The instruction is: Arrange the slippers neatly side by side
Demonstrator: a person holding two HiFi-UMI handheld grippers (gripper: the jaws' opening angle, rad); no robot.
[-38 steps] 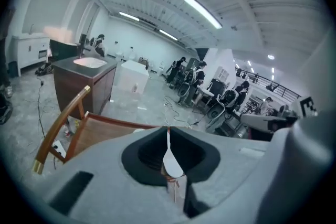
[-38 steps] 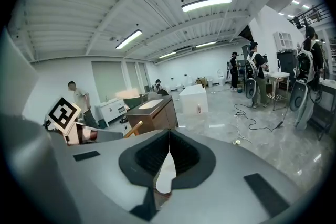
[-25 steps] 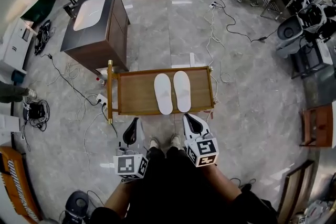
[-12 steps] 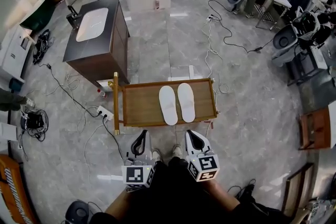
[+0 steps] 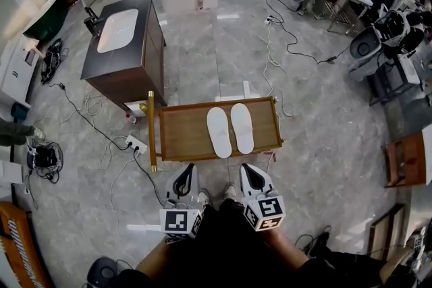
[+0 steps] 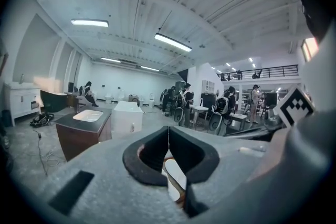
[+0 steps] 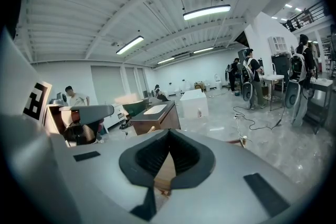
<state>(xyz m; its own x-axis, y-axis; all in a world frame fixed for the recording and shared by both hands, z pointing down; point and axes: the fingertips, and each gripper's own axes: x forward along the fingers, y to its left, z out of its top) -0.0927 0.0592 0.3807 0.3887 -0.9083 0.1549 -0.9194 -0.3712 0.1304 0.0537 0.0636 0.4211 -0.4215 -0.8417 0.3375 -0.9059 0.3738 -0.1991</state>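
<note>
Head view: slippers (image 5: 219,132) in wooden tray (image 5: 182,135)

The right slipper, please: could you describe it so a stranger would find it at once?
Near the dark sink cabinet stands a low wooden table with gold posts. Two white slippers lie on it side by side: the left slipper toward the middle, the right slipper nearer the table's right end.
</note>
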